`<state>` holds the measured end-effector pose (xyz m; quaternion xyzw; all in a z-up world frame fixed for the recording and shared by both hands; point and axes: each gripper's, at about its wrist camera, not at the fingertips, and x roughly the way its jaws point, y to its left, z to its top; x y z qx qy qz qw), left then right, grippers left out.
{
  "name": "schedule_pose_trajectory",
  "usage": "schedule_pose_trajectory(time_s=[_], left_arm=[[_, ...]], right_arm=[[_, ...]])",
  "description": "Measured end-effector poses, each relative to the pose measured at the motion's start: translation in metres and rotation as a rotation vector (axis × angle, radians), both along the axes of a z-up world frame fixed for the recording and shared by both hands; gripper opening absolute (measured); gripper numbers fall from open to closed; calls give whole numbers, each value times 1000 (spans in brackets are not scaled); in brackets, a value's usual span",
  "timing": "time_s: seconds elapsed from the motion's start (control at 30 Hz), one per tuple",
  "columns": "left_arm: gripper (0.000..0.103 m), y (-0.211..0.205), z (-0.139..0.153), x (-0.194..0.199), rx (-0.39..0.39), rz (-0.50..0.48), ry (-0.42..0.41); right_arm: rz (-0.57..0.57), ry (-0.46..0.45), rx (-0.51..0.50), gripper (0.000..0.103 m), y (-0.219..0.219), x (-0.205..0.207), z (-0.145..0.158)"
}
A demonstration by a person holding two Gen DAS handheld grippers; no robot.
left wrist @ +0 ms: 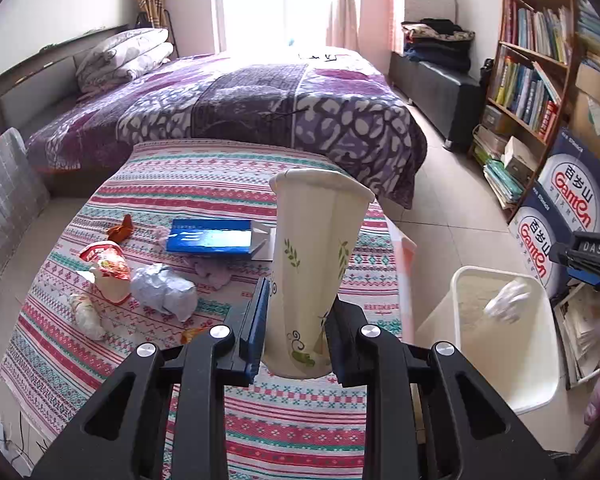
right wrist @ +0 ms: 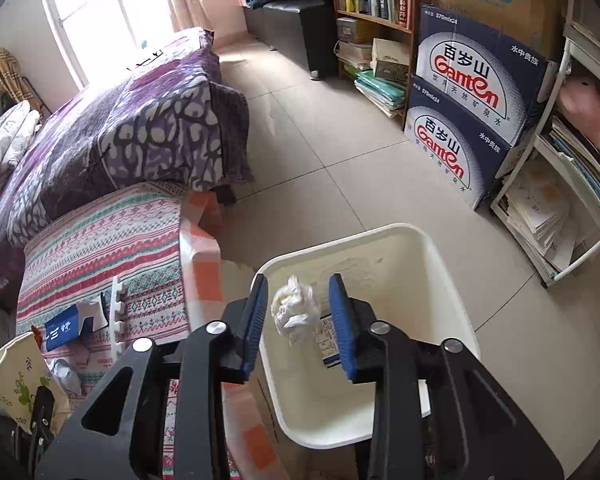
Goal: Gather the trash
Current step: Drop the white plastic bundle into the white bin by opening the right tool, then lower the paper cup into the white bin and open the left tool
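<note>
My left gripper (left wrist: 296, 320) is shut on a cream paper cup (left wrist: 316, 232) with green leaf prints, squeezed flat and held above the striped tablecloth (left wrist: 204, 176). My right gripper (right wrist: 297, 284) is open over the white bin (right wrist: 452, 264). A crumpled white wad (right wrist: 294, 312) hangs loose between its blue pads, touching neither. A small printed carton (right wrist: 326, 336) lies inside the bin. On the cloth lie a red snack wrapper (left wrist: 104, 268), a crumpled grey paper (left wrist: 164, 288), a blue box (left wrist: 212, 236) and an orange scrap (left wrist: 120, 228).
The bin (left wrist: 540, 360) stands on the tiled floor right of the table. A purple bed (left wrist: 260, 104) lies beyond the table. A bookshelf (left wrist: 528, 80) and stacked Ganten boxes (right wrist: 472, 92) line the right wall. A white rack (right wrist: 560, 216) stands beside the boxes.
</note>
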<state>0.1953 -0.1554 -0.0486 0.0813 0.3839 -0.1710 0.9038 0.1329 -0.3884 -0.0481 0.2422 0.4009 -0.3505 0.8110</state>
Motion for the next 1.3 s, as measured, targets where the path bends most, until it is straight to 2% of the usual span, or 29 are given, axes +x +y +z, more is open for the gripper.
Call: schedule_pose_trajectory(time_s=[0.1,0.37,0.57,0.83,1.0,1.03,1.1,1.17,1.3], left_arm=[[27,-17,-3,-6,-11,-44,13],[27,-61,-9,-20,-51,-155,77],[27,-97,-17,-29,-52,-238,117],[28,-145,-29,-36,-88,-366,240],[28,-171,-26,-43,-107,-457,260],[32,-175,-26,-44,-116,-474,271],[68,-177,-26,-45,-134,-490,290],[73,-174,-24,-44,-144,-481,281],[74,-164,-22,-40,-102,-451,240]], right_arm=[[-45,-6,-29,62,-10,-10,4],[-141,-37,-77,82,-38,-36,16],[-184,-54,-87,85,-52,-50,24],[-257,-86,-91,87,-73,-67,33],[-299,-111,-71,87,-83,-76,34],[-305,-113,-72,87,-84,-77,35],[-314,-117,-76,87,-84,-79,35],[-321,-119,-78,89,-84,-79,35],[-312,-123,-87,92,-77,-74,34]])
